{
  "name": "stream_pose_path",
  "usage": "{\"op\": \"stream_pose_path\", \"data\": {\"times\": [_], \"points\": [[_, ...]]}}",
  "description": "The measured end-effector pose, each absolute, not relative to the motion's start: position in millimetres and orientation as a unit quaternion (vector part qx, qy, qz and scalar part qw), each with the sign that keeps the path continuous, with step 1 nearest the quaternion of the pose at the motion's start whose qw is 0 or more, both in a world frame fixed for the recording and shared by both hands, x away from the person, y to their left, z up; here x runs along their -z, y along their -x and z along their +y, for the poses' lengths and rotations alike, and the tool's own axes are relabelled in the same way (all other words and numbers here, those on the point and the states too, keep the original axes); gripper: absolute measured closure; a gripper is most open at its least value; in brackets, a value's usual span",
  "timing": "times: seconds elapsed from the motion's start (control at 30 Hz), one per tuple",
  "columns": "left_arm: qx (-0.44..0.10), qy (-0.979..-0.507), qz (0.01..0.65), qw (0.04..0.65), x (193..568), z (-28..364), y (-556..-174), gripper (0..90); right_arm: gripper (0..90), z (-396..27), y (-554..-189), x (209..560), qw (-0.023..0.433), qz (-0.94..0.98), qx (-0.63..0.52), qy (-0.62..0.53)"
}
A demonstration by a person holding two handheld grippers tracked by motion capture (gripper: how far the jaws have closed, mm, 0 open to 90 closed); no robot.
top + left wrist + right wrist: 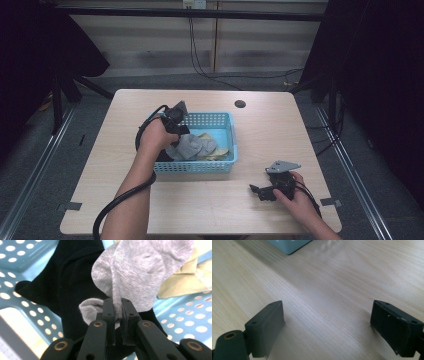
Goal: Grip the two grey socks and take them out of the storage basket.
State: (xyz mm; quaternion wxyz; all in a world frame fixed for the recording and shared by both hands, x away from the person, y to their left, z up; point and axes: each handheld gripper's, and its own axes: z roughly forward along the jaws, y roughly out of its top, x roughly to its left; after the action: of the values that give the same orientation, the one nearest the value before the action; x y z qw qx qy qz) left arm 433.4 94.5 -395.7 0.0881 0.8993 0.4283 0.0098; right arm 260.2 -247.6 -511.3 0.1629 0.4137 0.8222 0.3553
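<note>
Grey sock (140,272) pinched tight in the left gripper (118,315), inside the blue basket (220,167), over a black sock (67,287) and beige cloth (185,277). The basket sits mid-table (260,205), pale wood with a dark hole (240,104) at the far edge. Right gripper (327,322) rests near the front, jaws spread wide, holding nothing. Grey floor, cables (200,60) behind.
</note>
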Motion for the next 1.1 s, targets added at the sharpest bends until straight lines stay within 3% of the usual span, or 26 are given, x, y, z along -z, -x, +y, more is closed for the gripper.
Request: {"op": "stream_pose_path", "data": {"times": [1.1], "points": [[-0.010,-0.905,0.418,0.077,324,100,-433,83.4,11.1,-248,-260,511,0.163,0.823,-0.354,-0.414]]}}
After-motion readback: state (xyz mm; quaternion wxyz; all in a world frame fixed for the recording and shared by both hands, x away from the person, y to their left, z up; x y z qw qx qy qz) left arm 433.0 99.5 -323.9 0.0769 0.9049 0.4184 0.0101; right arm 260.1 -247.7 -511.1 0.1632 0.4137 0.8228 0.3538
